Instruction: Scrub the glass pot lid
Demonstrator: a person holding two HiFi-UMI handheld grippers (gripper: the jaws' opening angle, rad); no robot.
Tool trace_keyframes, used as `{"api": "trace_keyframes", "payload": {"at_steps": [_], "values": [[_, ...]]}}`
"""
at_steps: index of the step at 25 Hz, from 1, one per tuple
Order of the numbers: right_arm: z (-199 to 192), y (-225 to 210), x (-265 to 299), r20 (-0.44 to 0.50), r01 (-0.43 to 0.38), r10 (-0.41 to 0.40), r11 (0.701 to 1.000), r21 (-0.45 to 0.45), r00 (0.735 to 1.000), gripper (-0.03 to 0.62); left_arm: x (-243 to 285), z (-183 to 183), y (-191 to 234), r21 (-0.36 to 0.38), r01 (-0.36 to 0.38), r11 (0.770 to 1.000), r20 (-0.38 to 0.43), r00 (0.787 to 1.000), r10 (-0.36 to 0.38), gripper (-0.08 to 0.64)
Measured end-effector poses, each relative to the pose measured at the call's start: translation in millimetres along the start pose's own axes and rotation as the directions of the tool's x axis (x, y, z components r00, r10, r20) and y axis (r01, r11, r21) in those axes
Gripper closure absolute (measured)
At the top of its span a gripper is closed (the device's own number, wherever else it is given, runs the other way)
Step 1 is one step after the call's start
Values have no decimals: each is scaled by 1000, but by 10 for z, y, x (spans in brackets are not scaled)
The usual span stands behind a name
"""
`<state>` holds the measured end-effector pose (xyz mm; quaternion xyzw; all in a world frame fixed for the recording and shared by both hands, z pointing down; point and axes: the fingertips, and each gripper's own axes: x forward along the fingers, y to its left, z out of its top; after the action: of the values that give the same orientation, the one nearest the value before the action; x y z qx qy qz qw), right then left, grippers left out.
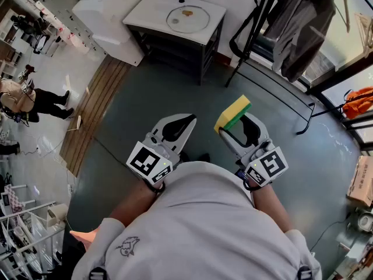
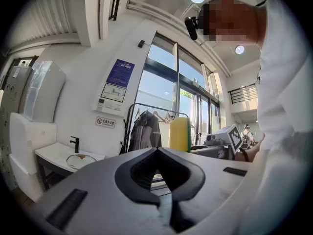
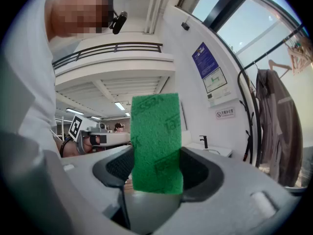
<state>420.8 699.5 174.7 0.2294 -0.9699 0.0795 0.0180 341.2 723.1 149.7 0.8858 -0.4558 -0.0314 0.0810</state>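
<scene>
Ahead at twelve o'clock, the round clear glass pot lid (image 1: pixel 187 17), brownish spot near its middle, lies flat in the white washstand basin (image 1: pixel 145 13), well apart from both tools. Stamped lettering on the yellow-and-green sponge's (image 3: pixel 156 141) green face is unreadable. Both point level, side by side: the left gripper (image 1: pixel 187 120) pinched together on nothing, the right gripper (image 1: pixel 236 126) clamping the sponge.

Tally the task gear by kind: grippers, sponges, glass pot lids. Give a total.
grippers: 2 (left gripper, right gripper)
sponge: 1
glass pot lid: 1
Total: 4
</scene>
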Motion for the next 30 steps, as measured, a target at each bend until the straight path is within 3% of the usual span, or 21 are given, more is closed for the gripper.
{"api": "trace_keyframes", "payload": {"at_steps": [10,16,23,30], "values": [[6,44,110,0,-9,9,1000,14,1000,304,-86,-5,112,-9,-14,1000,2,1000,14,561],[20,33,346,-7,-20,20,1000,16,1000,301,-160,-4,389,-19,-43,999,10,999,43,561],[-30,2,833,-35,-29,30,999,19,999,301,-219,1,865,-33,-57,998,13,998,58,561],[-15,-120,1637,-51,-18,19,1000,23,999,299,-241,62,1665,-44,-52,998,8,999,52,561]]}}
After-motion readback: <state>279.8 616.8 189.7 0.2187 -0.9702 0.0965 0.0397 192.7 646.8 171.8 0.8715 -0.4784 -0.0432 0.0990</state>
